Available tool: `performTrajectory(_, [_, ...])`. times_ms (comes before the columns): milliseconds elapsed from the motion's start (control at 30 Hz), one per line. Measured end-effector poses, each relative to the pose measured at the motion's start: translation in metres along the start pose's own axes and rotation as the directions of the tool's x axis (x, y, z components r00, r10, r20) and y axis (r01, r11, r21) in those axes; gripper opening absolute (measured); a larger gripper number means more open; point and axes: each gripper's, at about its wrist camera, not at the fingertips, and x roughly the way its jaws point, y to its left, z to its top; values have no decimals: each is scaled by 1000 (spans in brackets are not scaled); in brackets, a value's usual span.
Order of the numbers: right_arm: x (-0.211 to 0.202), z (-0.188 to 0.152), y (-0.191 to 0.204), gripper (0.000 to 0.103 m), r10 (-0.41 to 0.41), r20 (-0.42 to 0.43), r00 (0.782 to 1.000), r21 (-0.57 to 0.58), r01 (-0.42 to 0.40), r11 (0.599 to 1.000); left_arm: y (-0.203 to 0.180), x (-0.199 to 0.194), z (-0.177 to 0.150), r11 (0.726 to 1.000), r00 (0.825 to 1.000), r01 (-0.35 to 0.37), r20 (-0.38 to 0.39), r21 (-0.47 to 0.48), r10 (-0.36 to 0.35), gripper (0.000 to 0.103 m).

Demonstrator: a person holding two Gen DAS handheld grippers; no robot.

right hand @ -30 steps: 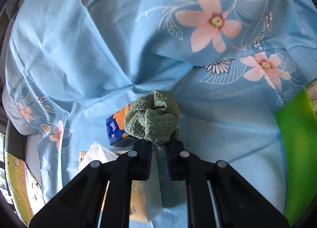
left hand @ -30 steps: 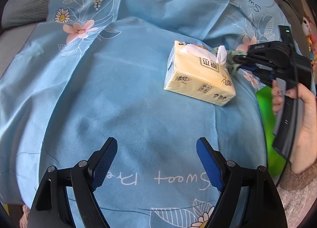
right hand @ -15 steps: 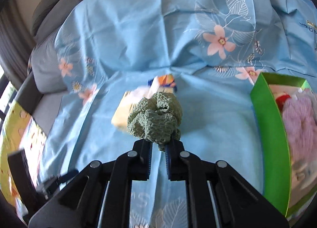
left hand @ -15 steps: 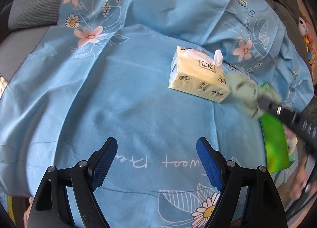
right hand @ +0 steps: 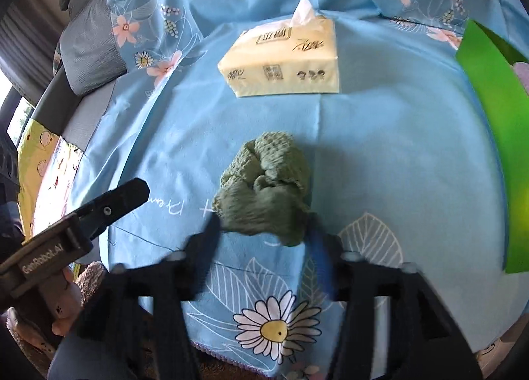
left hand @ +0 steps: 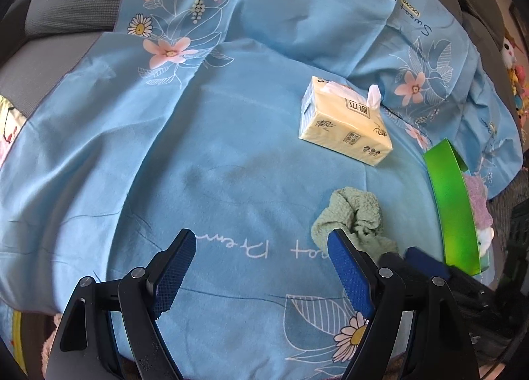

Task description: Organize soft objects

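Cloth: green knit cloth (right hand: 264, 188) lies crumpled on the blue sheet (right hand: 396, 148), tissue pack (right hand: 284, 62) at its 12 o'clock | my right gripper (right hand: 264, 241): jaws just opened, cloth released | my left gripper (left hand: 261, 267): open, empty | handling: light, limp; I'd pinch a raised fold.

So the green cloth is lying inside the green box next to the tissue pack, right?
Not quite. The green cloth is lying on the blue sheet, outside the green box, between the open fingers of the right gripper. The tissue pack is on the sheet too. The right wrist view shows it.
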Motion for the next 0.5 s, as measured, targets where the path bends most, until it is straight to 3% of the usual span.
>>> performTrajectory(33, [-9, 1, -1, 81, 4, 30, 1000, 7, -4, 1000, 0, -1, 0, 1000, 1000, 2, 2, 1, -2, 82])
performTrajectory(200, [-35, 4, -15, 88, 25, 111, 994, 89, -35, 995, -8, 4, -3, 999, 999, 44, -12, 10, -44, 82])
performTrajectory(500, [-1, 0, -36, 86, 146, 50, 988, 256, -154, 954, -40, 31, -17, 985, 983, 165, -90, 40, -161, 82])
